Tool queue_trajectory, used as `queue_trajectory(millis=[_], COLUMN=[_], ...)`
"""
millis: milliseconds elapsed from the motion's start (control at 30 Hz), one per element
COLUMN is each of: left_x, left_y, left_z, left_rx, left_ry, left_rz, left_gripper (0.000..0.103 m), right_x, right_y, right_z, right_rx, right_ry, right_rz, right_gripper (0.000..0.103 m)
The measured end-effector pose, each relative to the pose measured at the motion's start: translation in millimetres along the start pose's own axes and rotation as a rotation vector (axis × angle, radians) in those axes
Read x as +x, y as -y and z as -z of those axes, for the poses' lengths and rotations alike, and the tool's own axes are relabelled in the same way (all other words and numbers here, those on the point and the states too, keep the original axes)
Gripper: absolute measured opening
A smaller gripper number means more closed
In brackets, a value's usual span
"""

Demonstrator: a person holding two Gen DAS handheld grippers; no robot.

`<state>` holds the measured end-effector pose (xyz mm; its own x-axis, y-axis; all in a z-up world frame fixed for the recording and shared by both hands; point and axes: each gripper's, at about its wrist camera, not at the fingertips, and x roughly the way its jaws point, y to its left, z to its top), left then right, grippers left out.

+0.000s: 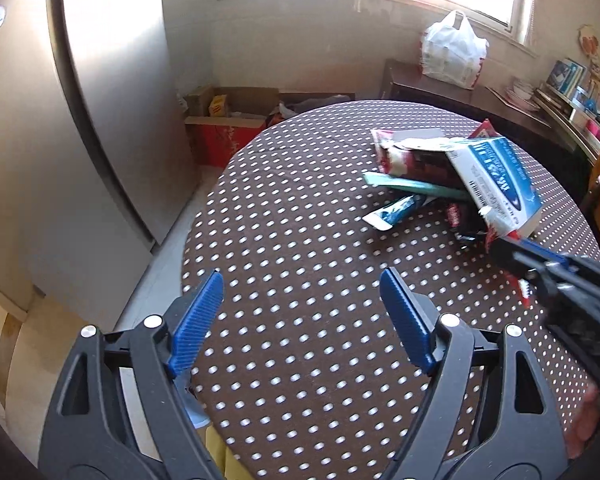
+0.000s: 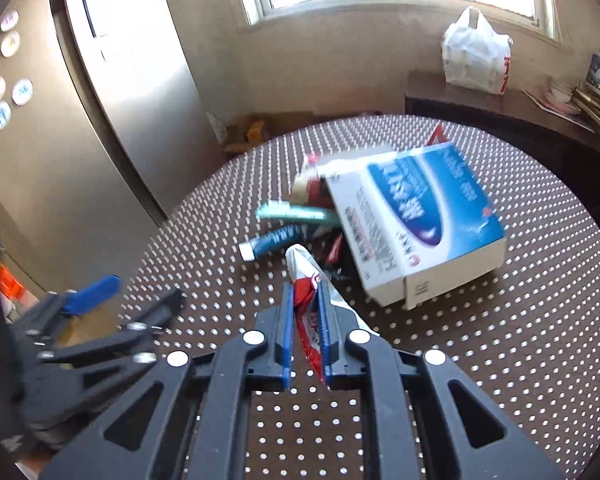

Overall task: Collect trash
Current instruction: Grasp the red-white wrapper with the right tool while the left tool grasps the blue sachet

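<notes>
A pile of trash lies on the round dotted table (image 1: pixel 300 264): a blue and white carton (image 1: pixel 496 180) (image 2: pixel 416 220), a teal tube (image 1: pixel 396 210) (image 2: pixel 276 240), a green wrapper (image 1: pixel 412 186) (image 2: pixel 296 212) and a red packet (image 1: pixel 404 156). My right gripper (image 2: pixel 305 296) is shut on a red and white wrapper (image 2: pixel 306 280) at the near edge of the pile; it also shows in the left wrist view (image 1: pixel 512 248). My left gripper (image 1: pixel 302 284) is open and empty above the table's near left part, apart from the pile, and it shows blurred in the right wrist view (image 2: pixel 100 296).
A steel fridge (image 1: pixel 80 120) stands left of the table. Cardboard boxes (image 1: pixel 228 120) sit on the floor behind it. A white plastic bag (image 1: pixel 452 52) rests on a dark sideboard (image 1: pixel 440 88) under the window. Shelves with books (image 1: pixel 580 92) are at the right.
</notes>
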<state>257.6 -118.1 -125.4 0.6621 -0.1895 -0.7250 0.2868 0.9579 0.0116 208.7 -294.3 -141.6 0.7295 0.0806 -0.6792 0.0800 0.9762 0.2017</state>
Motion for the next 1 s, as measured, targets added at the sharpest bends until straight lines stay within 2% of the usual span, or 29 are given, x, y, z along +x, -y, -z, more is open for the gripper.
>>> queue_trajectory(millis=[133, 367, 533, 600, 633, 667, 733, 767, 833, 1000], left_x=[6, 34, 64, 73, 77, 81, 85, 83, 80, 67], left_y=[16, 43, 63, 67, 67, 68, 70, 70, 68, 58], left_z=[-12, -34, -44, -44, -44, -45, -45, -46, -47, -36], left_rx=[0.035, 0.092, 0.182, 0.186, 0.184, 0.185, 0.197, 0.204, 0.204, 0.188], left_ry=[0.002, -0.016, -0.048, -0.067, -0.071, -0.077, -0.085, -0.091, -0.111, -0.113], left_rz=[0.032, 0.124, 0.124, 0.128, 0.129, 0.132, 0.163, 0.182, 0.203, 0.195], left_gripper=[0.082, 0.082, 0.082, 0.080, 0.072, 0.057, 0.044, 0.028, 0.017, 0.015], right_x=[-15, -9, -5, -3, -3, -3, -3, -3, -4, -7], right_y=[5, 38, 55, 58, 59, 60, 60, 57, 53, 45], right_z=[-9, -17, -19, -19, -20, -20, -21, -20, -19, -20], right_rx=[-0.047, 0.010, 0.046, 0.056, 0.063, 0.064, 0.068, 0.071, 0.075, 0.071], right_ry=[0.085, 0.081, 0.072, 0.071, 0.072, 0.072, 0.072, 0.072, 0.071, 0.072], right_rz=[0.136, 0.224, 0.243, 0.245, 0.245, 0.245, 0.246, 0.242, 0.232, 0.207], right_gripper=[0.011, 0.011, 0.011, 0.011, 0.011, 0.011, 0.011, 0.011, 0.011, 0.011])
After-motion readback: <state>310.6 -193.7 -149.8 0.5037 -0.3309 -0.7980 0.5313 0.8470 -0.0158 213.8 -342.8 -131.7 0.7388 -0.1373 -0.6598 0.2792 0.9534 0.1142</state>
